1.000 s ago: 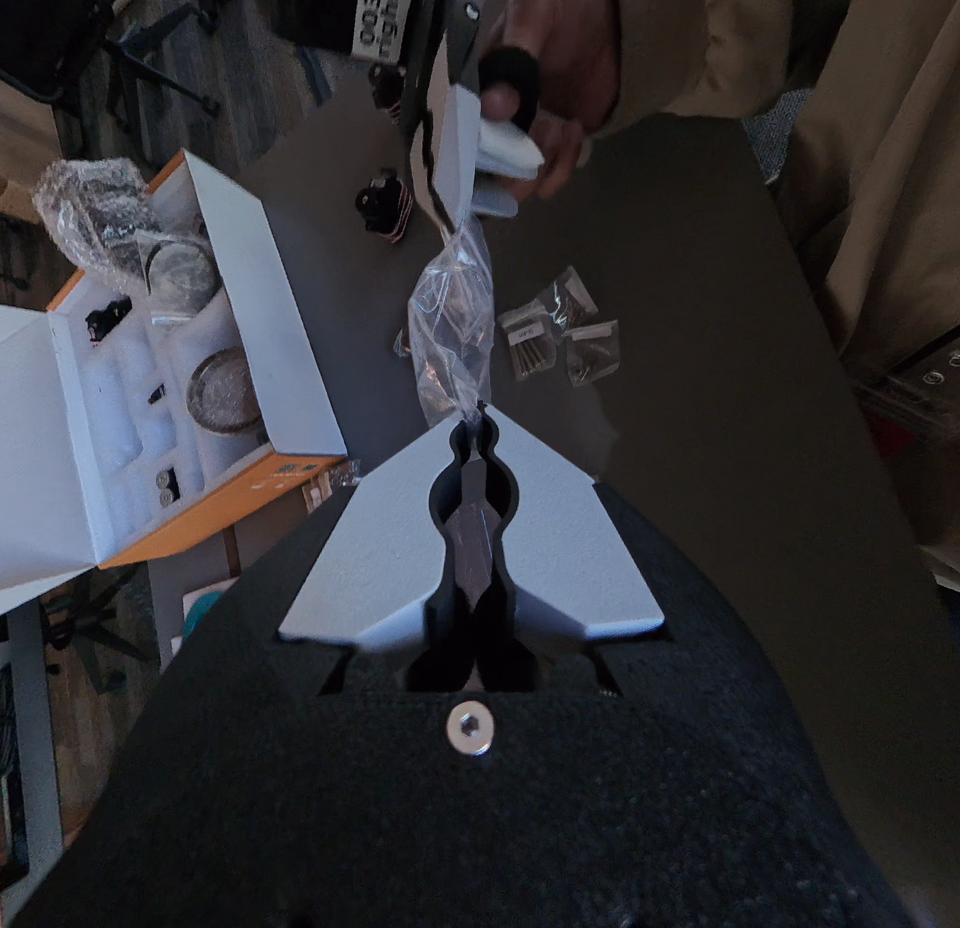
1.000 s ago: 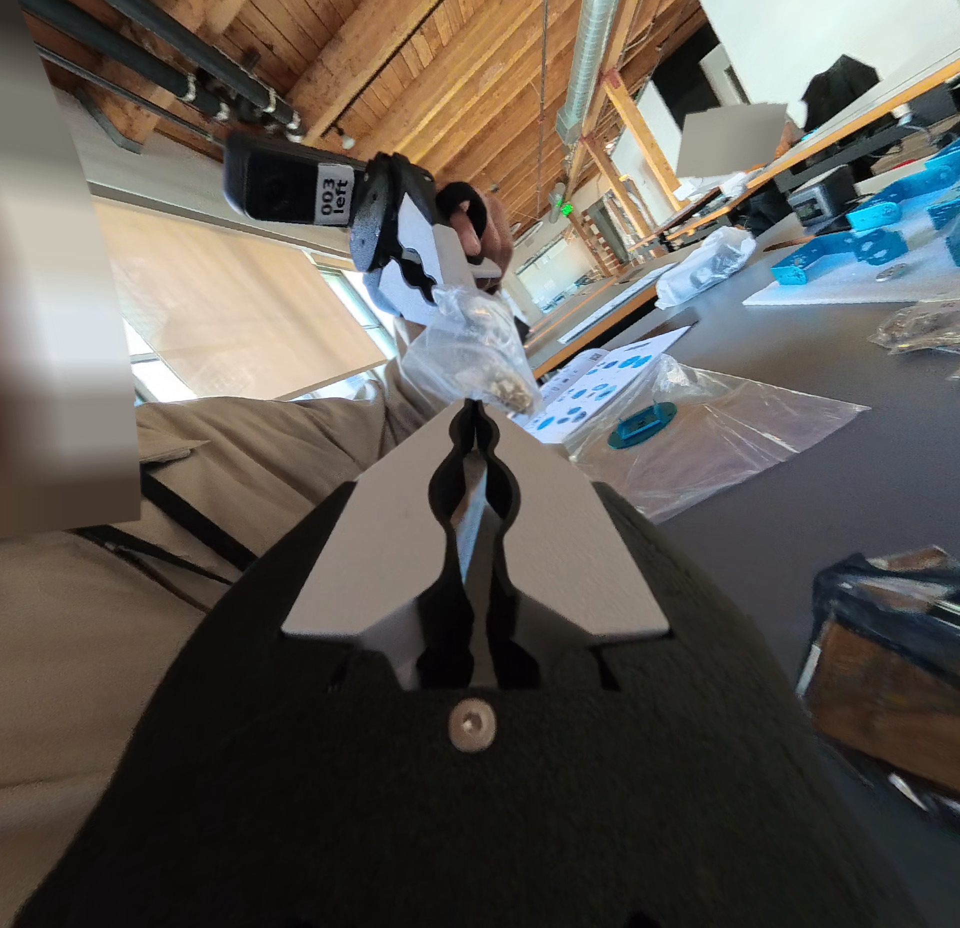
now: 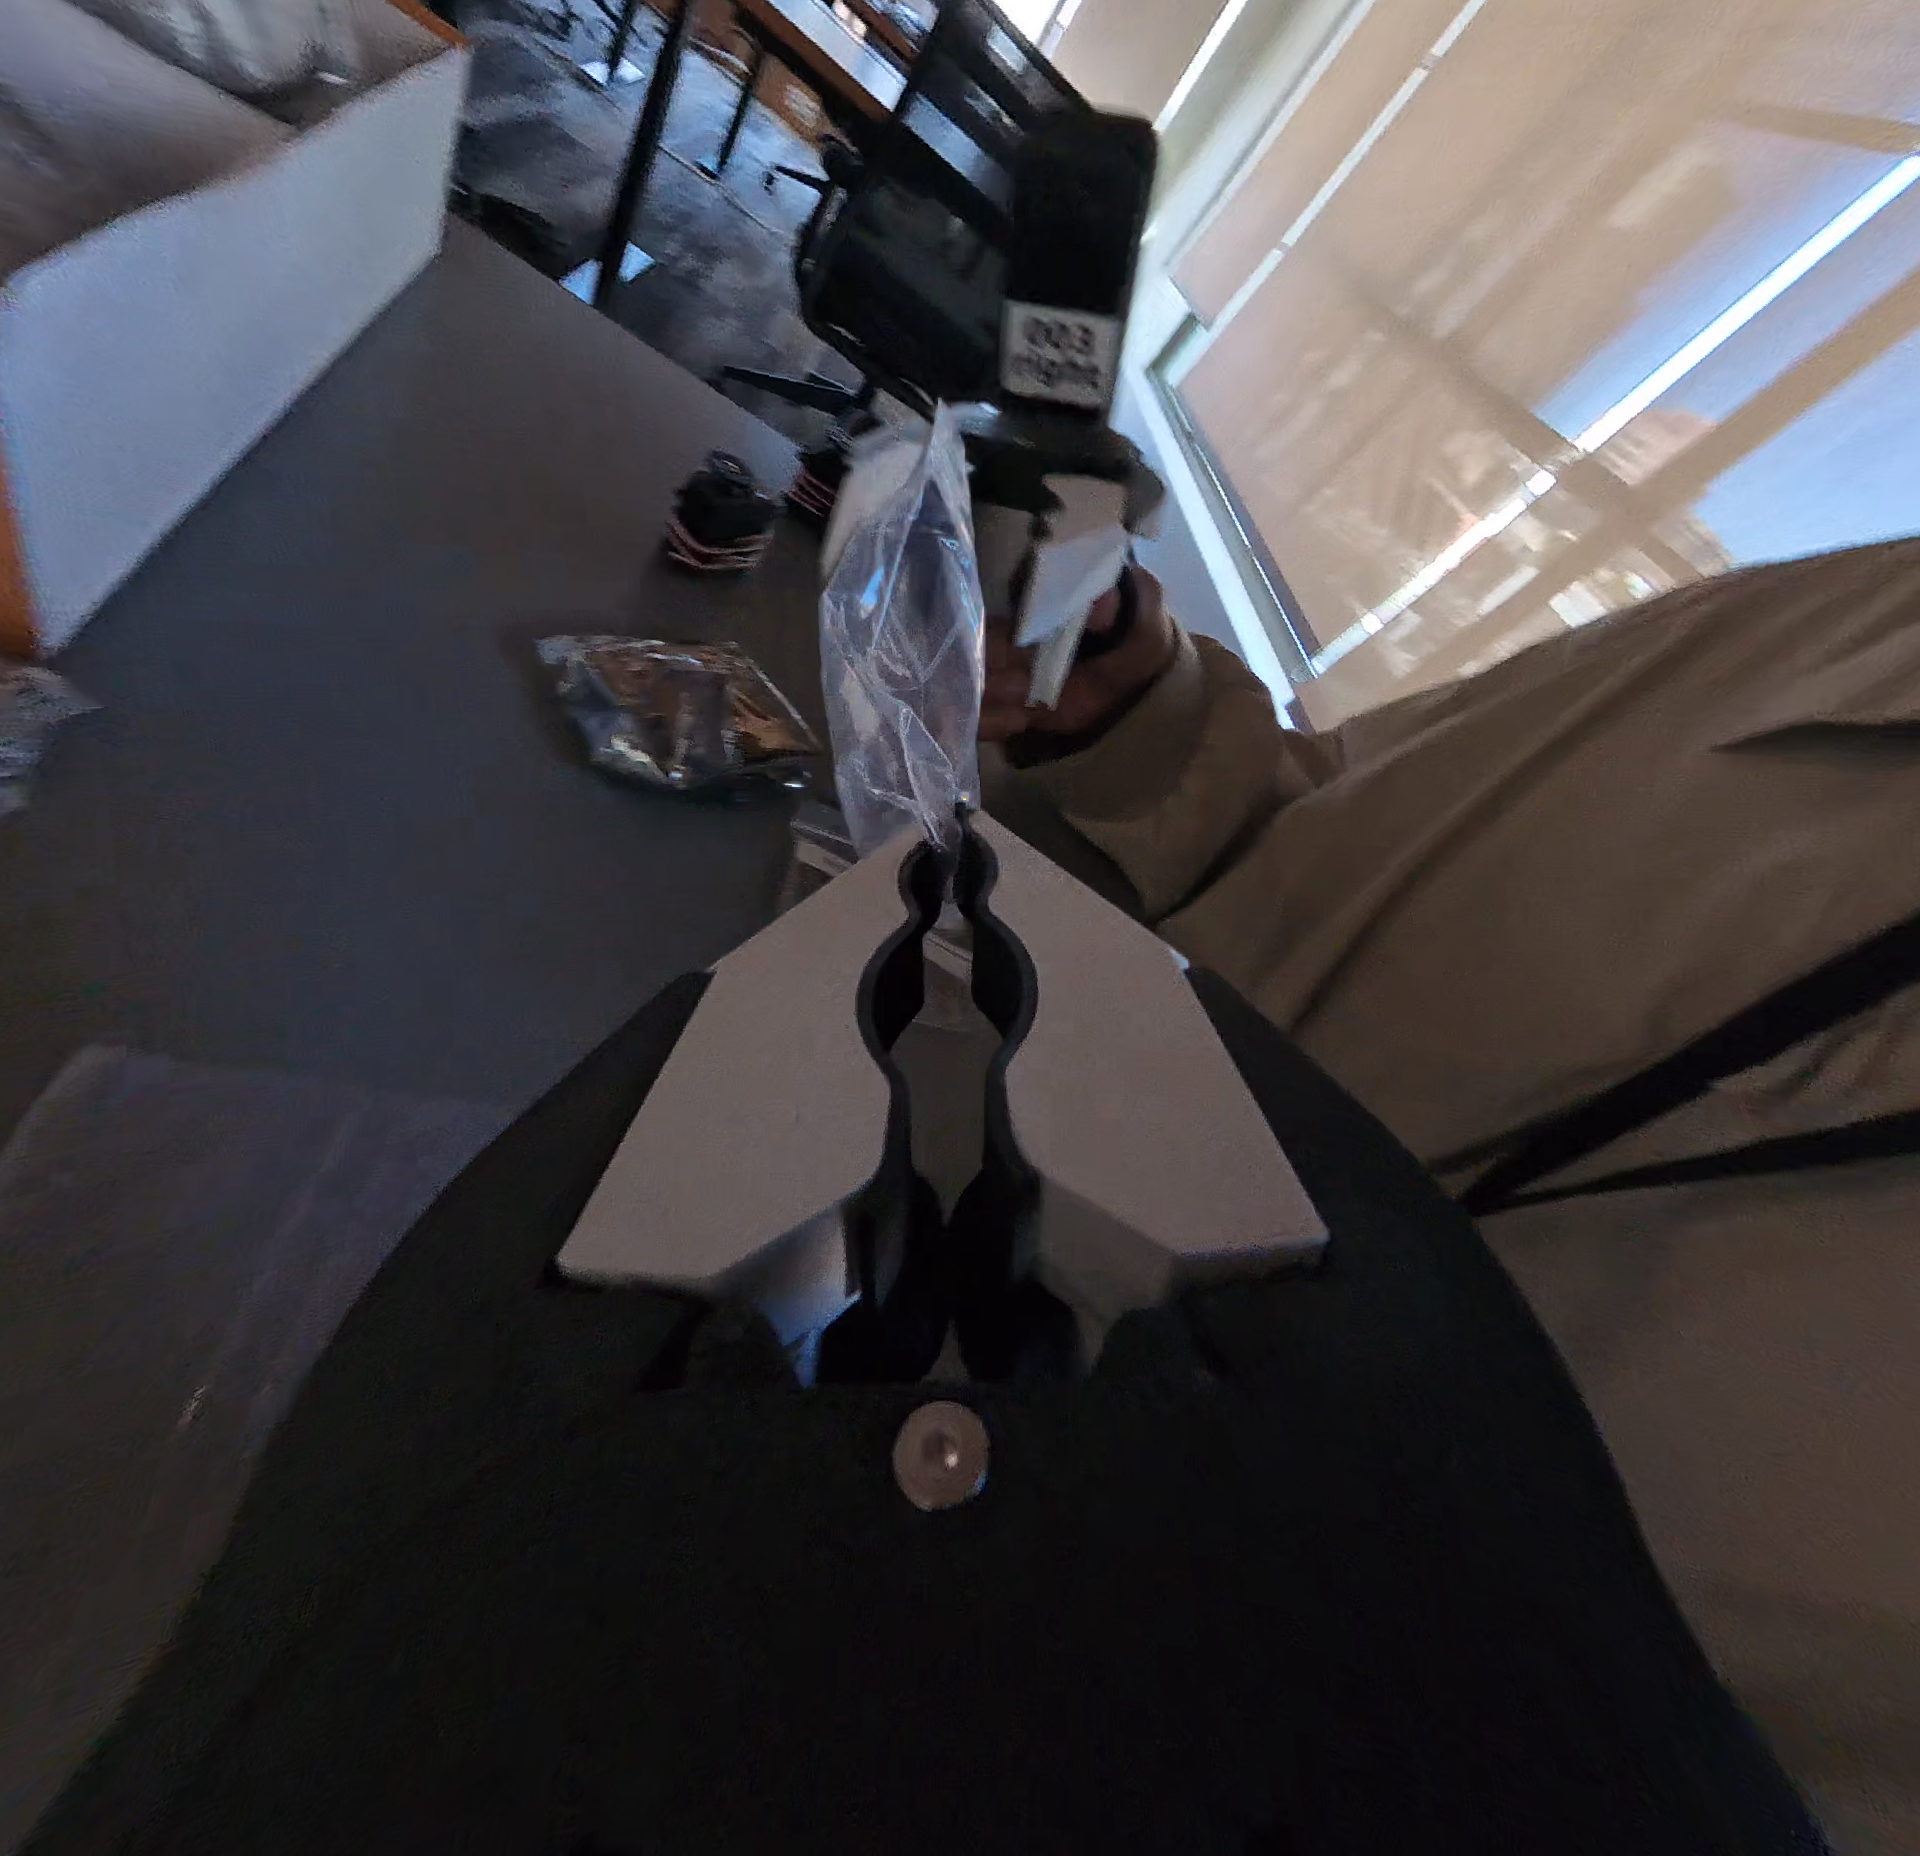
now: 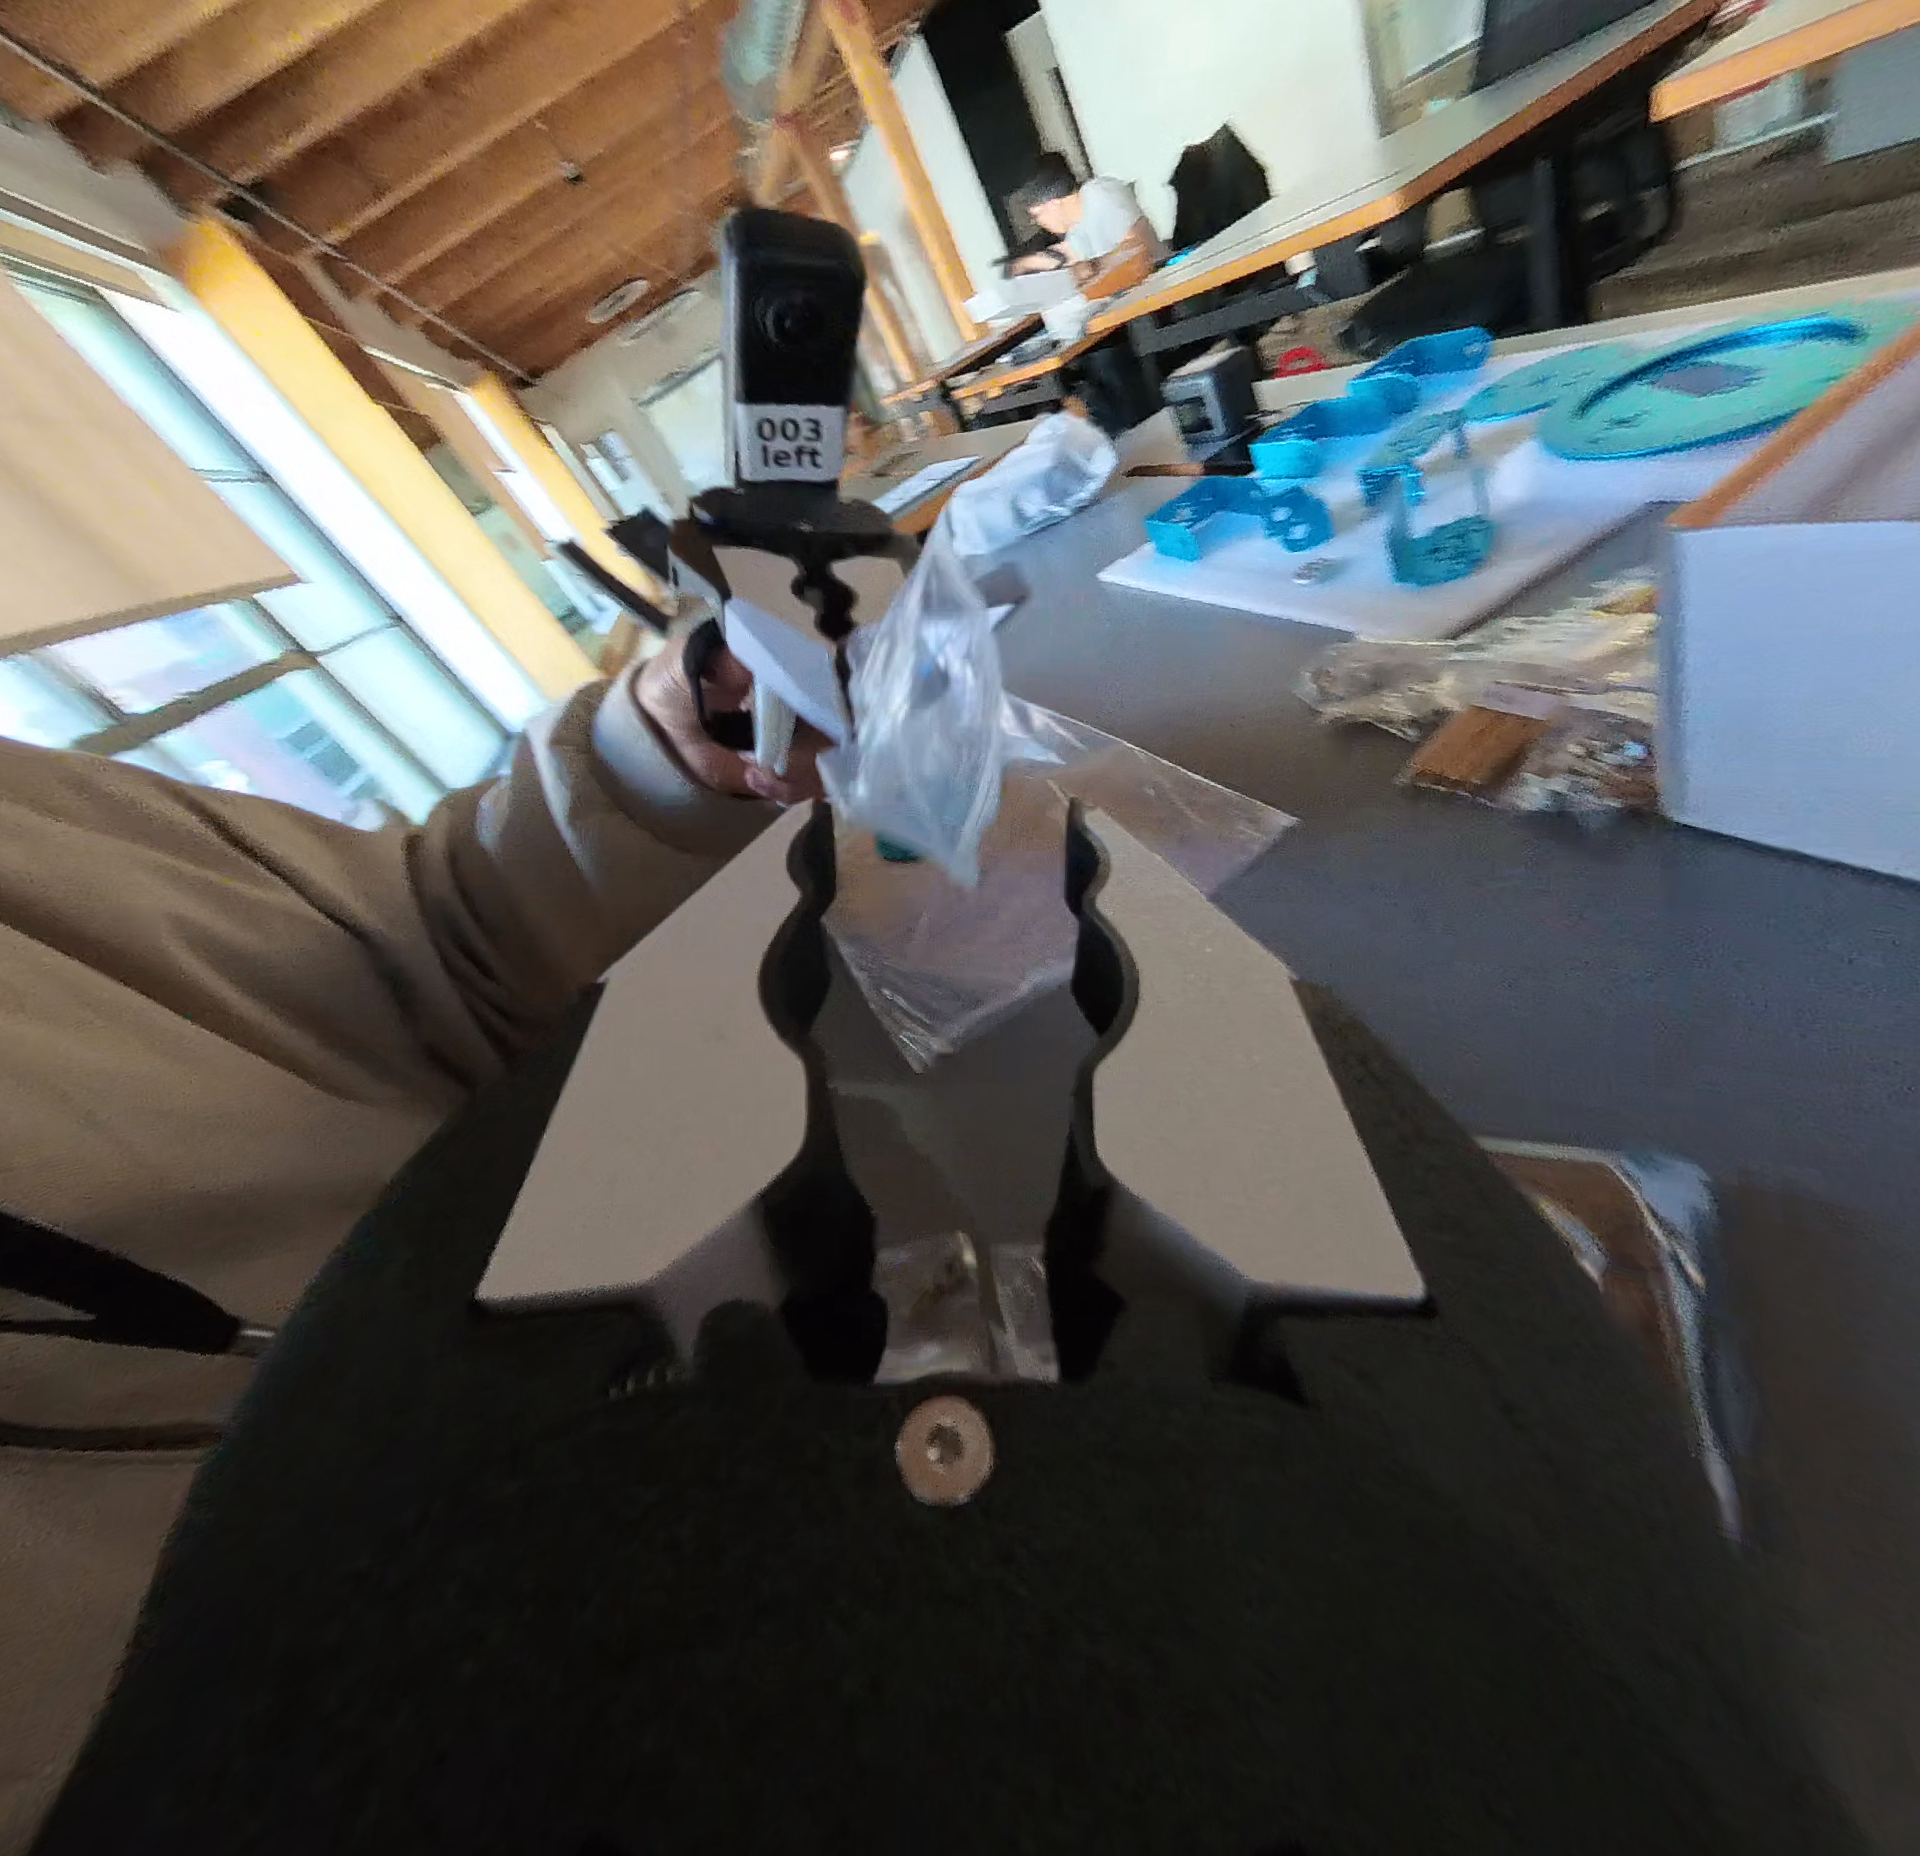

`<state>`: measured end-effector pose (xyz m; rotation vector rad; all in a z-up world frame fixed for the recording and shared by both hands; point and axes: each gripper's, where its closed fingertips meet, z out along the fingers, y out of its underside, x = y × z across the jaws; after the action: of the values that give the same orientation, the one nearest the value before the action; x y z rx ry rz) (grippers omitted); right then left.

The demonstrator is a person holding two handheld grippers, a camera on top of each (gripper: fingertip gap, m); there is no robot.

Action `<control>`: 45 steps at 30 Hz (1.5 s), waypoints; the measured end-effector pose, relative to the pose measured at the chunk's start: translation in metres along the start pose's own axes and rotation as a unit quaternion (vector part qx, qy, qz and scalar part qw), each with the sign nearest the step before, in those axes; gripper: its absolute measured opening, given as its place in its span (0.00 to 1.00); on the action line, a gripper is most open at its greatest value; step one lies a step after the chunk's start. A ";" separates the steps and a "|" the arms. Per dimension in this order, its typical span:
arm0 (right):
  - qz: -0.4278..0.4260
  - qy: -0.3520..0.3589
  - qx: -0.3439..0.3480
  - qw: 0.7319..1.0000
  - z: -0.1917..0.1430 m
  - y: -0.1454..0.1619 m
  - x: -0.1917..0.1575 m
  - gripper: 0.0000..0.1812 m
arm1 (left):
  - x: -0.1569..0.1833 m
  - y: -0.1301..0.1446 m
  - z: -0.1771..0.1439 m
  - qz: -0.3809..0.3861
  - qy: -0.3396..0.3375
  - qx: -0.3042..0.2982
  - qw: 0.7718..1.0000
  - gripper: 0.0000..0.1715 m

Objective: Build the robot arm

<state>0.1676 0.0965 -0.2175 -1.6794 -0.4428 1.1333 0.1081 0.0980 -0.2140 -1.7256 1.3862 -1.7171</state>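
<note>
We note left tool (image 3: 954, 827) pinching limp, light clear bag (image 3: 902, 622) by one edge; right tool (image 4: 948, 832) spread, bag slippery, crushable.

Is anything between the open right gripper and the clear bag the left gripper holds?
Nothing visible. The bag is pinched in the shut left gripper and hangs directly ahead of the right gripper, which is spread open. Only air shows between them.
</note>
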 end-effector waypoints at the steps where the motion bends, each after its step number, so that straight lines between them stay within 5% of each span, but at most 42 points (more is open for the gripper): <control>1: 0.010 -0.019 -0.002 1.000 0.005 -0.002 -0.002 0.21 | 0.006 0.003 0.004 0.004 0.012 -0.011 1.000 0.00; 2: 0.017 -0.043 -0.007 0.999 0.009 -0.004 -0.008 0.17 | 0.010 0.007 0.007 0.009 0.015 -0.020 1.000 0.00; 3: 0.016 -0.076 -0.020 0.997 0.009 -0.003 -0.018 0.01 | 0.011 0.009 0.008 0.016 0.009 -0.026 1.000 0.00; 4: 0.011 -0.083 -0.032 0.996 0.009 -0.002 -0.022 0.00 | 0.011 0.011 0.007 0.022 0.001 -0.032 0.999 0.00; 15: -0.014 0.053 -0.080 0.995 -0.016 -0.012 -0.004 0.00 | 0.023 0.034 -0.077 0.079 -0.159 -0.002 0.984 0.00; 22: -0.083 0.238 -0.134 0.958 -0.047 -0.033 0.007 0.00 | 0.049 0.067 -0.148 0.104 -0.288 0.118 0.945 0.09; 29: -0.096 0.240 -0.190 0.947 0.008 -0.055 0.012 0.00 | 0.045 0.107 -0.207 0.163 -0.408 0.155 0.885 0.20; 33: -0.087 0.225 -0.226 0.944 0.042 -0.085 0.035 0.00 | 0.047 0.109 -0.214 0.162 -0.380 0.189 0.891 0.19; 36: -0.046 0.265 -0.216 0.939 0.041 -0.130 0.091 0.00 | 0.051 0.101 -0.205 0.164 -0.323 0.212 0.908 0.20; 41: -0.059 0.420 -0.209 0.881 -0.001 -0.200 0.212 0.00 | 0.045 0.084 -0.191 0.136 -0.256 0.233 0.928 0.20; 45: 0.067 0.395 -0.201 0.894 -0.007 -0.210 0.292 0.00 | 0.042 0.071 -0.184 0.137 -0.236 0.234 0.933 0.20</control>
<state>0.3631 0.3948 -0.1692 -2.3855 -0.0290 0.3662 -0.0936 0.1022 -0.2077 -1.4598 0.8631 -1.2376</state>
